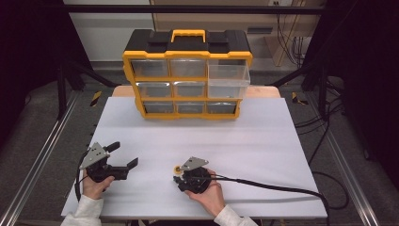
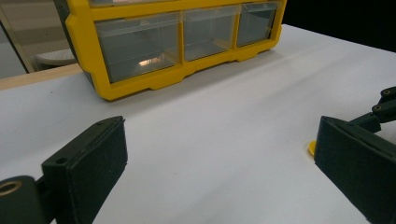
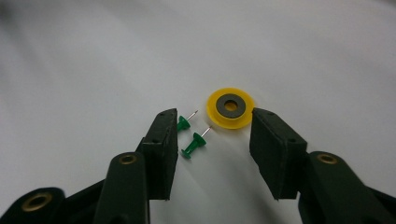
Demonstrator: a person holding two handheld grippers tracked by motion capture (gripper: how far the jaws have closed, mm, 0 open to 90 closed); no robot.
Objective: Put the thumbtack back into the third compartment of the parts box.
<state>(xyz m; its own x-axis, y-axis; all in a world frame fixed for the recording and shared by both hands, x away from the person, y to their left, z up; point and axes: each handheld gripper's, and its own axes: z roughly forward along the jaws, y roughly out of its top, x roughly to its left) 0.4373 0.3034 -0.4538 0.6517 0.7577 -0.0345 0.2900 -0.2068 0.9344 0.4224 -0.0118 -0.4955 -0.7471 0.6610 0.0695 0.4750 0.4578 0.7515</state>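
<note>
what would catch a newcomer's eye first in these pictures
The yellow and black plastic drawer cabinet at the white table's far edge, its top right clear drawer pulled out. Nearer, the right gripper brackets two green pushpins beside a yellow disc with a dark ring.

Right gripper (image 3: 212,135) part-open, two green pushpins (image 3: 194,145) between; yellow disc (image 3: 230,108) perhaps touching

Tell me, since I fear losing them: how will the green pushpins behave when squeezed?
The pushpins lie on their sides on the smooth table, so they may roll or skid. Tiny beside the right gripper, they are probably very light. The bare points could prick.
</note>
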